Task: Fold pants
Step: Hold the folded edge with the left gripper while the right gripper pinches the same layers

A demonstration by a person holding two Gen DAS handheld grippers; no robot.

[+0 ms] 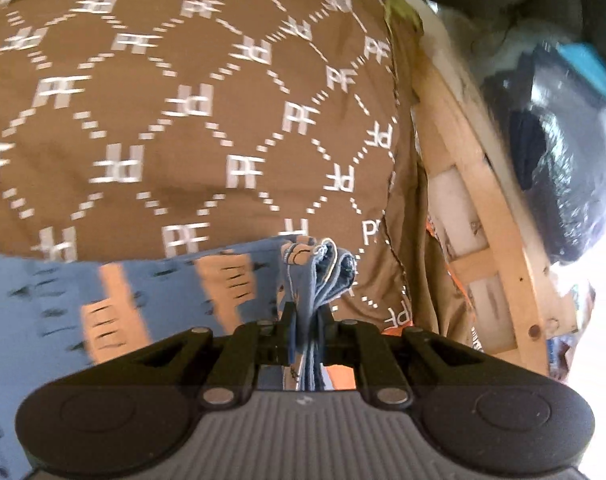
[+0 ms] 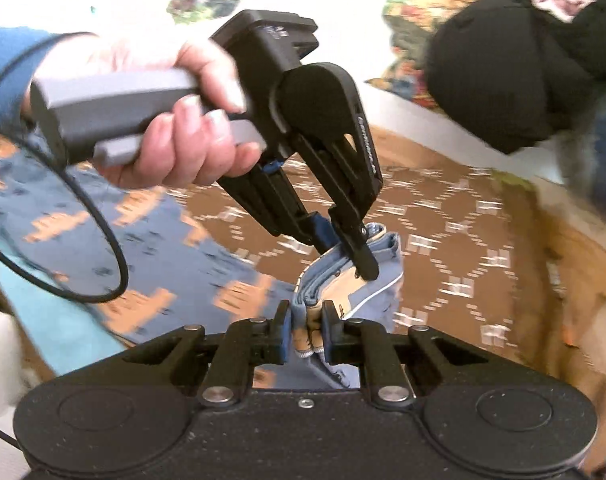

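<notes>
Blue pants with orange patches spread over a brown sheet printed with white letters and dotted diamonds. Left gripper clenched on a bunched stack of pants edges, the folds standing up between the fingers and fanning out just above them. Right gripper also clamped on a thick fold of the same pants, with blue layers and a pale orange patch squeezed between the blue pads. Seen from the right wrist: the left gripper coming down from the upper left, its black fingertips pinching the fold just beyond the right one, both grips very near each other on the same bunch. Left hand wrapped around the grey handle, a black cable looping below it. Rest of the pants lying flat toward the left, on the sheet. To the right of the sheet, a wooden frame with pale panels. Beyond the frame, a shiny black bag, probably holding dark cloth, though blurred; something turquoise above it. In the right view, a black bundle in the upper right.
</notes>
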